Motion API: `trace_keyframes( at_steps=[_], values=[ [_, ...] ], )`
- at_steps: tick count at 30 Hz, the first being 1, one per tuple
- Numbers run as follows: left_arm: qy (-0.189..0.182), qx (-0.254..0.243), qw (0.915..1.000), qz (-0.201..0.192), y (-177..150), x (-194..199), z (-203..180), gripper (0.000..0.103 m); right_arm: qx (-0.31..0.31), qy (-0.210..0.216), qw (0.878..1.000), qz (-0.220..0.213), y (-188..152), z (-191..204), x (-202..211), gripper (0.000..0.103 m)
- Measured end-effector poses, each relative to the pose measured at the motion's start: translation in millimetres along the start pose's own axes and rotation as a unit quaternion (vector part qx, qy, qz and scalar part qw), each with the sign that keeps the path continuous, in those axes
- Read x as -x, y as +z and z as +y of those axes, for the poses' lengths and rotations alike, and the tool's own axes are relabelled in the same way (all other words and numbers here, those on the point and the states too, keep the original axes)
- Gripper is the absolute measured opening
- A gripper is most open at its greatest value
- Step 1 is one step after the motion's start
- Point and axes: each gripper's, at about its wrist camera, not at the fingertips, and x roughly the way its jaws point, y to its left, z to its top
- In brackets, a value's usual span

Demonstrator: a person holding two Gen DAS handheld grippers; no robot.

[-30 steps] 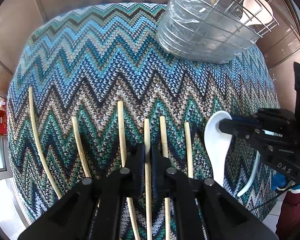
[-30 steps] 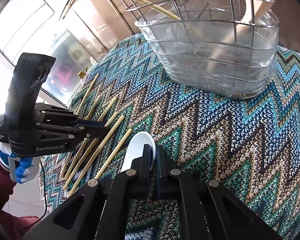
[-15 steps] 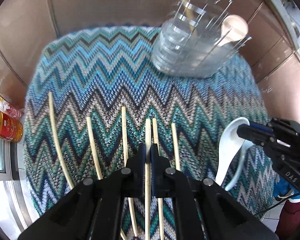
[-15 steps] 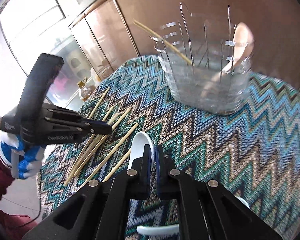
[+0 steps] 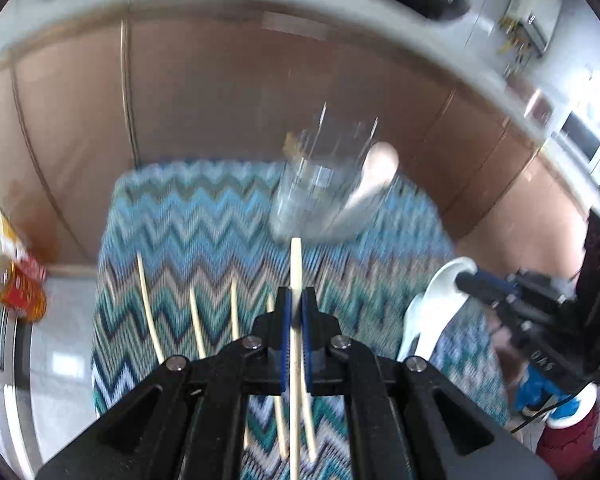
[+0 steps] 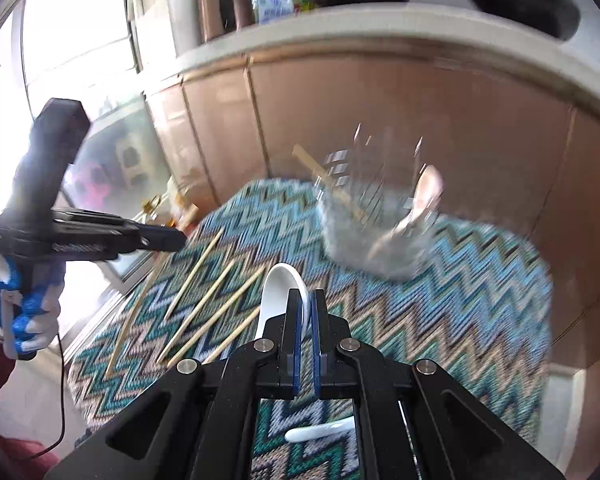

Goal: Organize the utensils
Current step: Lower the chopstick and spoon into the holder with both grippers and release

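Observation:
My left gripper [image 5: 296, 300] is shut on a pale wooden chopstick [image 5: 296, 264] and holds it raised above the zigzag knit cloth [image 5: 204, 224]. It also shows in the right wrist view [image 6: 172, 240]. My right gripper [image 6: 307, 304] is shut on a white ceramic spoon [image 6: 278, 292], lifted off the cloth; the spoon also shows in the left wrist view [image 5: 440, 304]. Several chopsticks [image 5: 150, 308] lie side by side on the cloth. The wire-and-clear-plastic utensil holder [image 6: 376, 220] stands at the far side with a chopstick and a wooden spoon in it.
A second white spoon [image 6: 320, 432] lies on the cloth under my right gripper. Brown cabinet fronts [image 5: 220, 112] rise behind the table. Bottles [image 5: 16, 288] stand on the floor at the left. The cloth's far edge lies behind the holder.
Both grippers have risen and pulled back from the table. The left lifted its chopstick off the cloth. The right lifted the white spoon. The holder now looks farther away.

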Motion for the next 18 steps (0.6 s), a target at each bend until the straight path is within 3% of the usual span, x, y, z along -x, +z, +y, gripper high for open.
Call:
trace_keyframes(
  at_steps=[5,8,13,18],
  values=[
    [-0.026,0.0,0.9938,-0.108,48.0,35.5,-19.8,0.004,0.007,-0.057,0.996,-0.07,39.9,-11.8,25.7,0.004],
    [-0.044,0.016,0.983,-0.178,79.9,43.5,-28.6,0.004,0.001,-0.083,0.991,-0.107,61.3,-24.2,31.3,0.004],
    [-0.046,0.052,0.9642,-0.256,122.5,23.3,-32.1,0.004,-0.009,-0.124,0.98,-0.155,87.7,-47.8,17.1,0.004],
    [-0.005,0.077,0.9483,-0.308,147.8,-24.9,-32.4,0.004,-0.016,-0.151,0.973,-0.171,98.7,-66.0,-17.5,0.004]
  ],
)
